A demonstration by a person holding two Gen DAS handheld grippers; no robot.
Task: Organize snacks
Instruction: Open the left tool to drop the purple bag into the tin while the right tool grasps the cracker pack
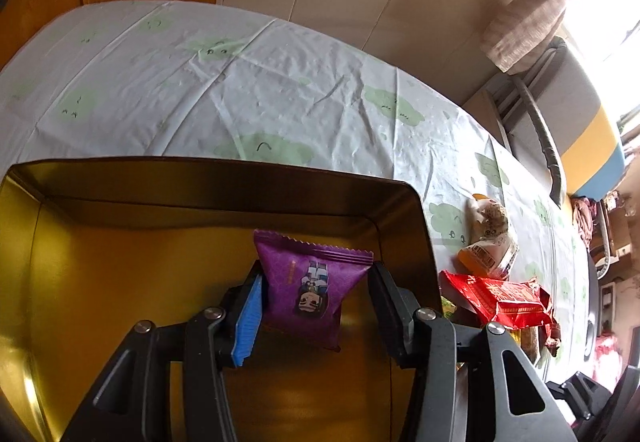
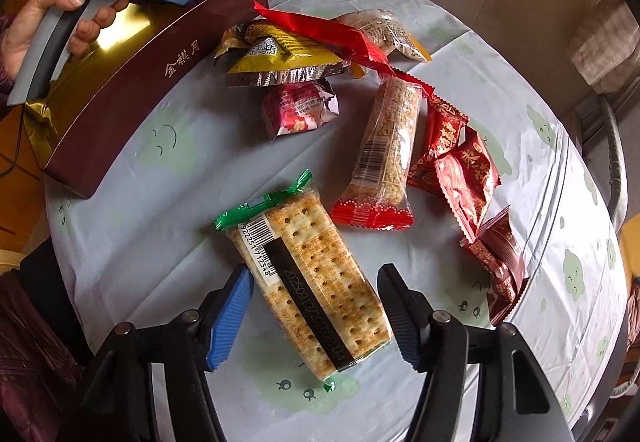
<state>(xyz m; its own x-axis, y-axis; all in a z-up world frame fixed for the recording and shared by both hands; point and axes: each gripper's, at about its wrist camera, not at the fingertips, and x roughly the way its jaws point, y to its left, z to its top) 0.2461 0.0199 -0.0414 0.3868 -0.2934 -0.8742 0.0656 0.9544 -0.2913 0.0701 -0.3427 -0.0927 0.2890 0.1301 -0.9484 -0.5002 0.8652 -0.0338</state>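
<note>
My left tool hangs over the open gold-lined tin box, and the purple crinkle-edged foil snack packet sits between its fingers. The blue ribbed pad touches the packet's left side; the black pad stands just clear of the right corner. So the jaws are part spread, not pinching; I judge the packet is being let go onto the box floor, near the box's right wall.

My right tool points down at the worktop, to the right of the box, whose maroon outer wall bears gold lettering. The clear-wrapped rectangular cracker pack with green crimped ends lies flat between its fingers. Its long axis runs diagonally, upper left to lower right, so the jaws straddle the narrow width. Neither pad touches the wrap yet; jaws spread.

The cracker pack looks stiff, the film slick. The other wrapped snacks lie beyond it.
</note>
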